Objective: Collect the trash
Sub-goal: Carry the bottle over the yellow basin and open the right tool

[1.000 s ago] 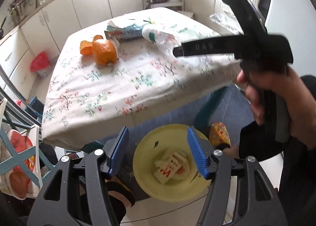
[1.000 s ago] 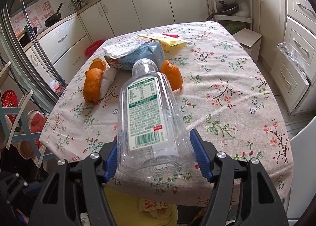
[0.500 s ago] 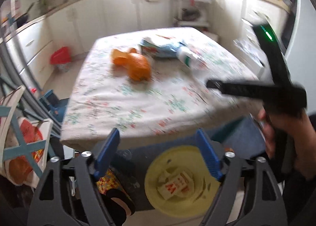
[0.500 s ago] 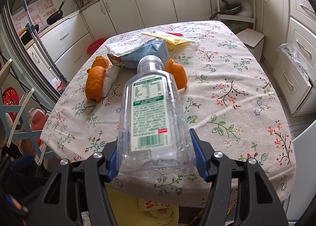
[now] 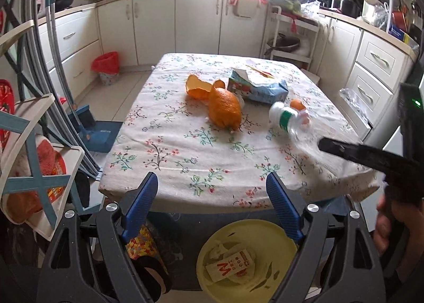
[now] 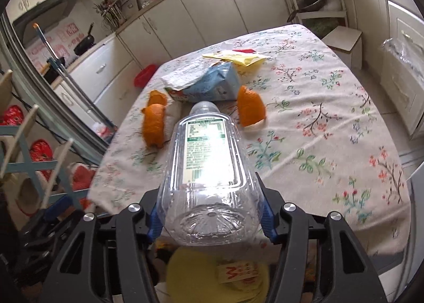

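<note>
A clear plastic bottle point(image 6: 206, 160) with a green-and-white label is clamped at its base between the blue pads of my right gripper point(image 6: 212, 219), neck pointing out over the floral table point(image 6: 318, 130). In the left wrist view the bottle point(image 5: 285, 117) hangs just over the table's right side. My left gripper point(image 5: 212, 181) stands open and empty at the table's near edge, above a yellow bin point(image 5: 265, 228) on the floor holding a red-and-white wrapper point(image 5: 230, 267). Orange peels point(image 5: 225, 111), a blue packet point(image 5: 262, 88) and a yellow wrapper point(image 6: 235, 58) lie on the table.
A blue-and-white rack point(image 5: 34, 165) stands close on the left, beside a blue dustpan point(image 5: 98, 130). A red-lined bin point(image 5: 106, 64) sits by the far cabinets. Drawers point(image 5: 376, 70) line the right side. A person's hand point(image 5: 397, 223) grips the right tool.
My left gripper opened wider, rose and rolled level, so the table now fills its view. The right gripper kept the bottle clamped and tilted a little.
</note>
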